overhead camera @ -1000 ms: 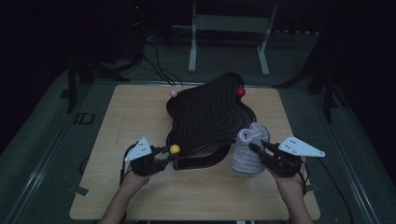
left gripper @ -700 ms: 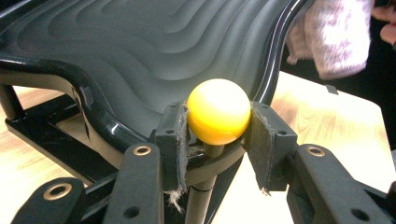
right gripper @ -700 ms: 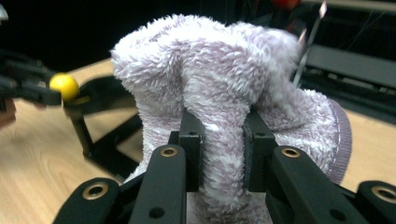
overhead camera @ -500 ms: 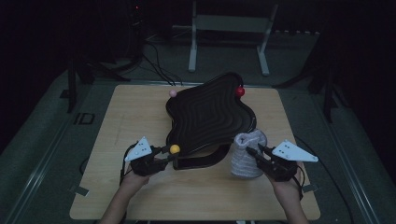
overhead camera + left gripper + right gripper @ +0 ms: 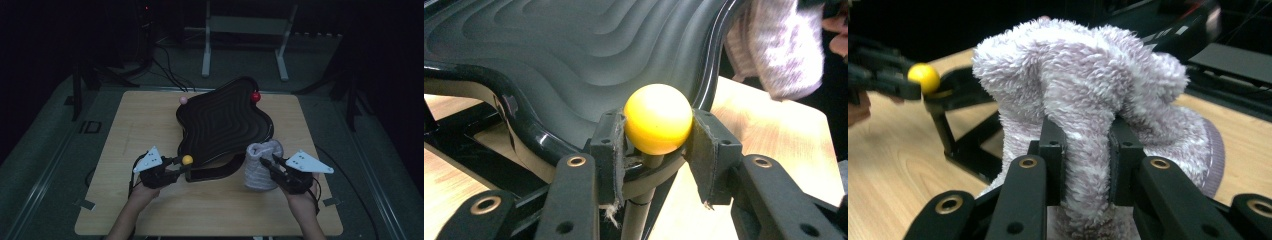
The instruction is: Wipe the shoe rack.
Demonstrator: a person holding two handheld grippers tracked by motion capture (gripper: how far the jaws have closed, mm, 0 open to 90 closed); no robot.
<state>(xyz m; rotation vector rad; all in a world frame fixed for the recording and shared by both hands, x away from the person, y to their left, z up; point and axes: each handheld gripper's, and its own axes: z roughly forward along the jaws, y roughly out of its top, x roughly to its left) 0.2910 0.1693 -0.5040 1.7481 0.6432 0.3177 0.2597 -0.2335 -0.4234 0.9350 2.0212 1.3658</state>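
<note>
Both jaws pinching: yellow ball at left, fuzzy sock at right.

The left gripper has its jaws clamped on the sides of a yellow ball on a peg at the near rim of the black wavy tray. The right gripper squeezes a fold of the lilac fuzzy sock standing on the counter, just beside the tray's right edge.

A small glossy yellow ball sits on a thin post at the near corner of the black wavy tray, pinched from both sides. Just right of that tray's near edge, a fluffy pale lilac sock stands bunched upright, a fold of it squeezed tight.
</note>
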